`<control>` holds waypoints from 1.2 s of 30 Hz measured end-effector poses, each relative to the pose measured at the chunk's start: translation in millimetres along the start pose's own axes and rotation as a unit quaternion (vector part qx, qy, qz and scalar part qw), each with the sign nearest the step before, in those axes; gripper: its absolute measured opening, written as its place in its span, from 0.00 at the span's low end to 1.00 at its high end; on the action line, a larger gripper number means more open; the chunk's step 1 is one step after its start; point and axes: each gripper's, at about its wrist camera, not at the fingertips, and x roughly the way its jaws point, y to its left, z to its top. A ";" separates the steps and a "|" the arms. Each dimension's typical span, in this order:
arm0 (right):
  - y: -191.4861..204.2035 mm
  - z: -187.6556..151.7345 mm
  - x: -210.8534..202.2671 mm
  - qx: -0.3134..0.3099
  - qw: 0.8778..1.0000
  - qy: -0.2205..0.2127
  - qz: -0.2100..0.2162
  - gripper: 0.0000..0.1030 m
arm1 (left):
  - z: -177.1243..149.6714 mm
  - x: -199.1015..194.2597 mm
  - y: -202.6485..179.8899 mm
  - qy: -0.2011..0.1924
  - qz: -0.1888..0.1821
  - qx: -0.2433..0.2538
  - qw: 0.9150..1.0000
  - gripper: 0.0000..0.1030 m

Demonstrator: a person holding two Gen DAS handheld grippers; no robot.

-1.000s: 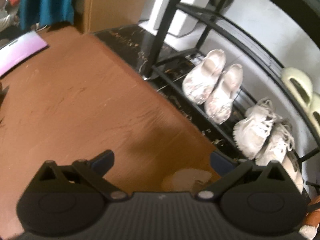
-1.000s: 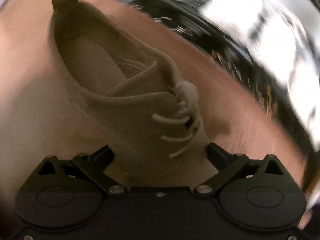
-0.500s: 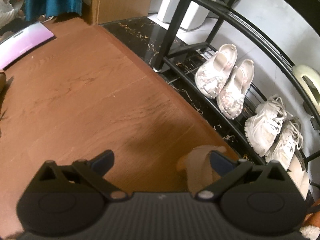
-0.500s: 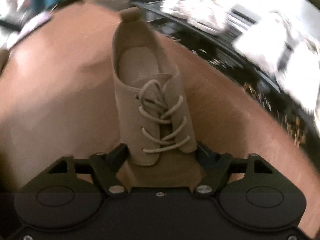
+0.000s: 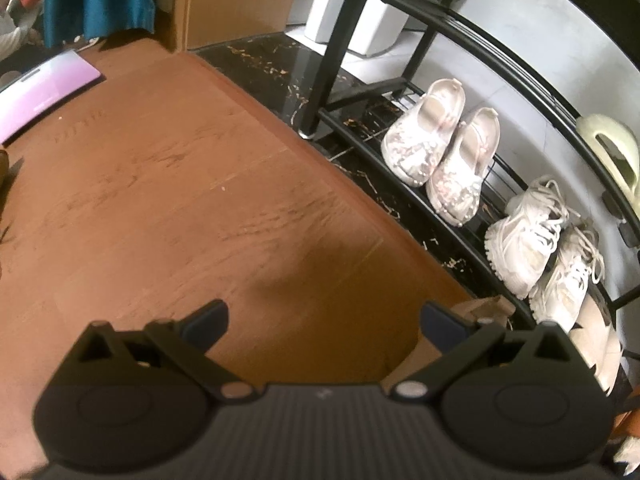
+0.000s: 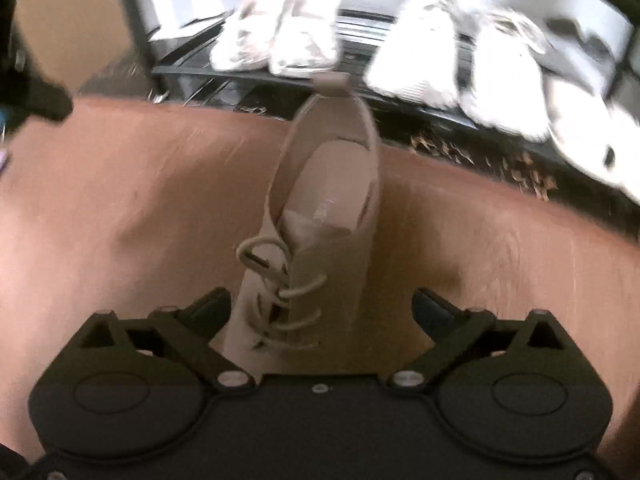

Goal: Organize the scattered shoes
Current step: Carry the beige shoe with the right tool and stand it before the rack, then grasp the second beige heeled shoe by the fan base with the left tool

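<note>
A tan lace-up boot sits between my right gripper's fingers, heel end pointing at the black shoe rack. The fingers stand wide apart and show gaps to the boot's sides. The boot's heel end also shows in the left wrist view behind the right finger. My left gripper is open and empty above the brown wooden floor. On the rack's bottom shelf stand a pair of pale sequined flats and a pair of white sneakers.
A pale yellow slipper lies on the rack's upper shelf. A purple flat board lies on the floor at far left. A cardboard box and a teal curtain stand at the back. Black marble flooring borders the rack.
My right gripper has swung round with the boot, so its heel now faces the rack, and the fingers have spread wider than half a second ago. The left gripper has shifted slightly.
</note>
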 end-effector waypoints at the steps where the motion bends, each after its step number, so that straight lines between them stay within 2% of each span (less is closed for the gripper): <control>1: -1.9 1.8 4.7 0.010 1.000 0.005 0.013 0.71 | -0.7 -0.7 -0.8 0.000 -0.001 0.004 1.000 0.99; 4: -4.6 2.2 7.1 0.043 0.999 0.016 0.023 0.74 | -2.5 -4.7 -2.3 -0.010 0.000 0.023 1.000 0.99; 7: -12.0 -0.4 -4.0 0.094 0.994 0.013 0.052 0.87 | -4.1 -10.8 -4.6 -0.028 0.009 0.048 0.998 0.99; 9: -25.5 -7.9 -22.0 0.130 0.987 -0.008 0.090 0.90 | -4.9 -14.8 -5.1 -0.037 0.012 0.060 0.997 0.99; 13: -47.1 -23.2 -59.9 0.212 0.970 -0.037 0.113 0.91 | -8.5 -24.2 -2.8 -0.049 -0.001 0.082 0.995 0.99; 17: -54.0 -33.8 -88.3 0.273 0.950 -0.057 0.142 0.93 | -7.7 -37.8 5.3 -0.066 0.004 0.082 0.994 0.99; 20: -46.7 -38.0 -106.6 0.274 0.946 -0.077 0.154 0.95 | -5.7 -50.3 11.2 -0.083 0.016 0.090 0.992 0.99; 24: -35.6 -45.7 -126.9 0.253 0.950 -0.097 0.156 0.96 | -3.6 -62.8 19.3 -0.095 0.029 0.098 0.990 0.99; 28: -30.4 -54.8 -143.2 0.229 0.959 -0.115 0.125 0.97 | -1.8 -70.5 33.5 -0.099 0.046 0.095 0.989 0.99; 30: -31.4 -59.3 -150.7 0.233 0.959 -0.118 0.113 0.97 | -0.7 -71.9 40.0 -0.099 0.051 0.095 0.989 0.99; 34: -35.7 -66.2 -166.1 0.275 0.945 -0.126 0.124 0.99 | 7.8 -70.0 75.0 -0.121 0.082 0.098 0.984 0.99; 36: -30.5 -67.5 -173.9 0.286 0.938 -0.136 0.139 1.00 | 11.6 -64.6 106.6 -0.131 0.134 0.083 0.979 0.99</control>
